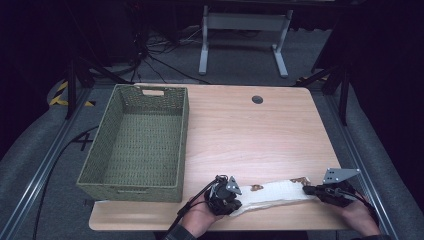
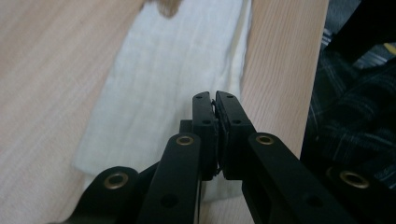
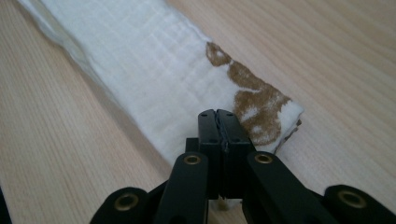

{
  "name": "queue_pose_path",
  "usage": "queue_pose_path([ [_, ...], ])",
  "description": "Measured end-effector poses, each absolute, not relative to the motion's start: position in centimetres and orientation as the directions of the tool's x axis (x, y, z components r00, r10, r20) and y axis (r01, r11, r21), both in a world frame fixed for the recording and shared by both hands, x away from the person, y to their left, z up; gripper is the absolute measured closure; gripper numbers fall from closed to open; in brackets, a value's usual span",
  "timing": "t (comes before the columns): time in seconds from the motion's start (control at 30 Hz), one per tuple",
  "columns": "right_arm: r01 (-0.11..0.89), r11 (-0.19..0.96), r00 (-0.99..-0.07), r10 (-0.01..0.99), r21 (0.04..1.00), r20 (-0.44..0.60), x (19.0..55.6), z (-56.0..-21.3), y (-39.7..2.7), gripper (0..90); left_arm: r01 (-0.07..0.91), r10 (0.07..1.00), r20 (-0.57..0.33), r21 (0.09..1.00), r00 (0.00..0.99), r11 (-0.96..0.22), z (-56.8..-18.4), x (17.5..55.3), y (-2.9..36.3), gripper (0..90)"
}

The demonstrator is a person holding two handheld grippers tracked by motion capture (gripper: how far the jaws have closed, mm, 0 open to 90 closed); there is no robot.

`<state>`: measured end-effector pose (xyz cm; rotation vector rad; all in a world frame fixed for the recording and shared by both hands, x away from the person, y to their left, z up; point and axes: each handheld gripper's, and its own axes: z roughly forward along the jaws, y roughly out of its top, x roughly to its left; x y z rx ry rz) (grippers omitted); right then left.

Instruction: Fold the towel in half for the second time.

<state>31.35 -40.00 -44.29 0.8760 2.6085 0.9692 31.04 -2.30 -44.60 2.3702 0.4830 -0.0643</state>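
A long folded white cloth (image 1: 272, 192) with brown printed patches lies along the front edge of the wooden table (image 1: 250, 135). My left gripper (image 1: 234, 201) is at the cloth's left end, and its jaws are pressed together on the fabric. In the left gripper view the cloth (image 2: 177, 70) runs away from the shut left gripper (image 2: 215, 100). My right gripper (image 1: 308, 190) is shut on the cloth's right end. The right gripper view shows the right gripper (image 3: 217, 116) closed over the cloth (image 3: 154, 79), beside a brown patch (image 3: 254, 100).
An empty green woven basket (image 1: 183, 145) stands on the left half of the table. A round cable hole (image 1: 257, 99) sits near the table's far edge. The table's front edge runs just below both hands. Beyond the table stands a white frame (image 1: 245, 22).
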Motion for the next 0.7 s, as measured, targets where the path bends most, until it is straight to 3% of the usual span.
queue_pose_path([
  [0.2, 0.411, 0.594, -0.837, 0.546, 0.692, 0.028, 31.4, -43.6, -37.5, 89.6, 0.351, 0.361, -0.131, 0.668, 0.923, -0.656, -43.4, 32.5, -3.3, 89.6],
  [0.43, 0.366, 0.608, -0.879, 0.474, 0.704, 0.046, 31.7, -43.4, -34.5, 89.7, 0.302, 0.336, -0.086, 0.678, 0.938, -0.670, -43.0, 34.5, -6.4, 89.6],
  [0.7, 0.369, 0.656, -0.894, 0.445, 0.658, 0.058, 32.0, -44.5, -32.9, 89.8, 0.277, 0.294, -0.074, 0.609, 0.953, -0.743, -44.9, 34.7, -9.0, 89.6],
])
